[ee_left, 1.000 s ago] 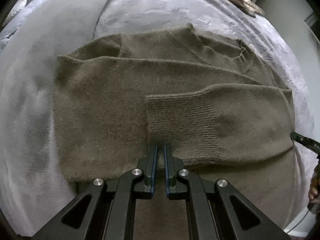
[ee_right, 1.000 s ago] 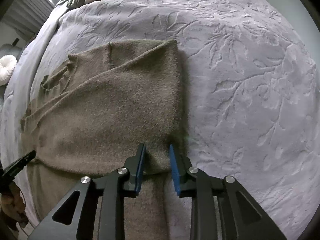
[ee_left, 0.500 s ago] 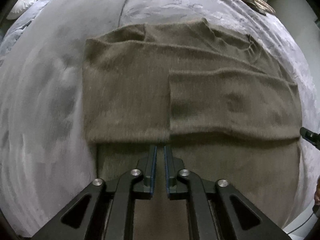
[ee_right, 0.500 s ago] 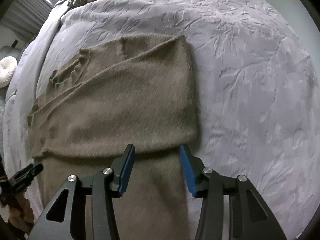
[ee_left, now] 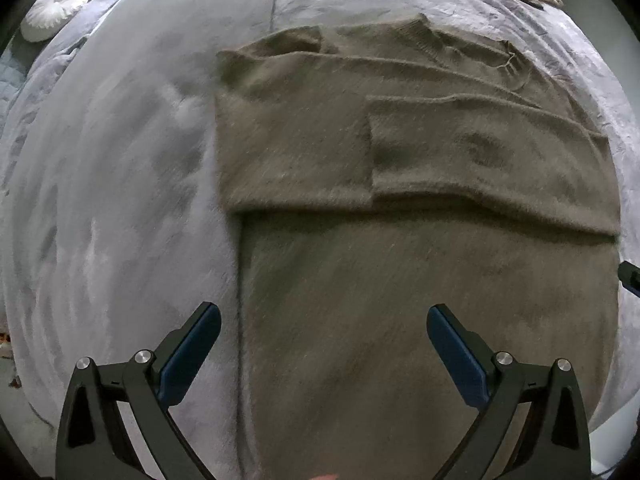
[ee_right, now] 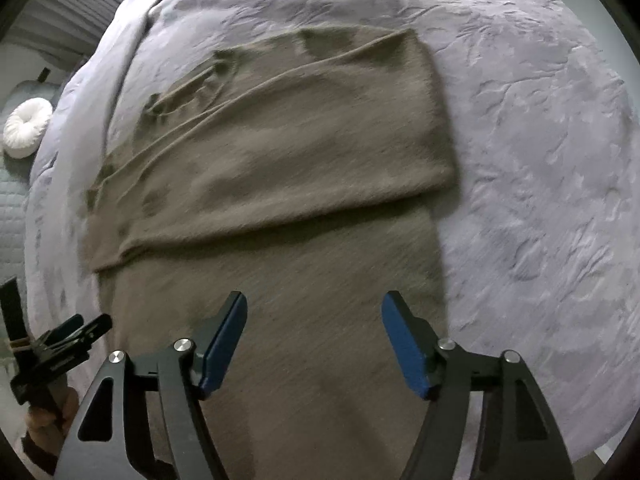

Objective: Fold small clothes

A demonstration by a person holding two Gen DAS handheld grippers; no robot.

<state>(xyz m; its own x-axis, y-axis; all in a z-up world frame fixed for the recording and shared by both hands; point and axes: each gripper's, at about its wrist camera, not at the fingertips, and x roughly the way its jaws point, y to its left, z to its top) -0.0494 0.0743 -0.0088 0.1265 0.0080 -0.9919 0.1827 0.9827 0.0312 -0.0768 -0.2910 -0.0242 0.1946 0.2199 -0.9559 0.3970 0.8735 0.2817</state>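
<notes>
Brown sweater (ee_left: 420, 280) flat on grey bed (ee_left: 112, 200), sleeves folded across chest at 12 o'clock, hem toward cameras. Sleeve step judged done.

Left gripper (ee_left: 324, 332) and right gripper (ee_right: 314, 320): jaws opening, nothing between, clear above fabric.

Next likely: grasp hem corners, fold toward collar.

Left view alone shows cuff overlap; right view alone shows sweater's 3 o'clock edge.

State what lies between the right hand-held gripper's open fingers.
Only the sweater's unfolded lower part, untouched; the right hand-held gripper's jaws are opening above it. Right wrist view.
</notes>
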